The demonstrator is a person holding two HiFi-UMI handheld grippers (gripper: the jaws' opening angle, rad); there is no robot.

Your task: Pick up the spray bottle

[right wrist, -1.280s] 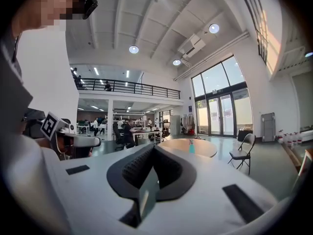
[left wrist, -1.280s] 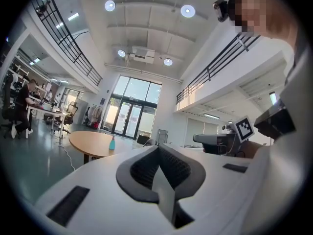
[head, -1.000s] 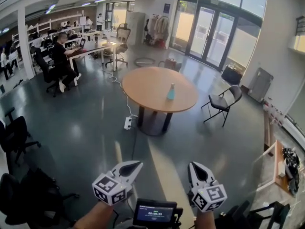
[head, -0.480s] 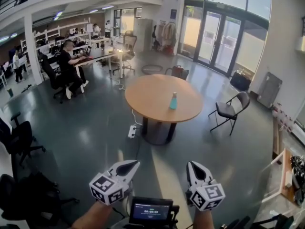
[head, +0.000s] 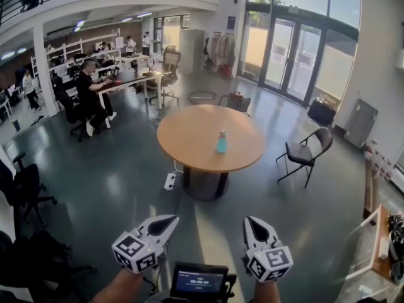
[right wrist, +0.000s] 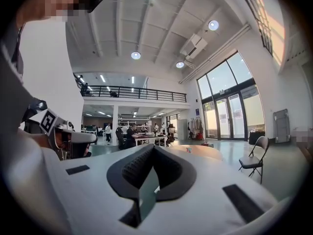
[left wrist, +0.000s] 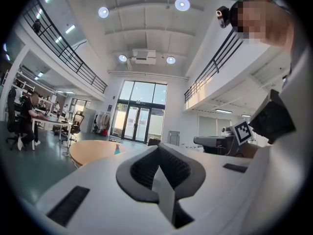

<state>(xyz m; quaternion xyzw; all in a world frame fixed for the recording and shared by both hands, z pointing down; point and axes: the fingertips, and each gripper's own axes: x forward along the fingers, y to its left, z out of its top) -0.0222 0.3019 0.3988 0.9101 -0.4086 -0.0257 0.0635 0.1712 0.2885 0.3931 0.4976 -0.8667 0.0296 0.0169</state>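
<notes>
A small teal spray bottle stands upright near the middle of a round wooden table several steps ahead in the head view. In the left gripper view the bottle shows tiny on the table's top; in the right gripper view the bottle is a speck on the table. My left gripper and right gripper are held level at the bottom of the head view, far short of the table. Both are shut with nothing between their jaws.
A folding chair stands right of the table, a power strip with a cable lies on the floor at its left foot. Office chairs line the left. People sit at desks at the back left; glass doors behind.
I have walked forward toward the table, so it and the bottle sit a little lower and larger in the head view. Both grippers stay shut and level.
</notes>
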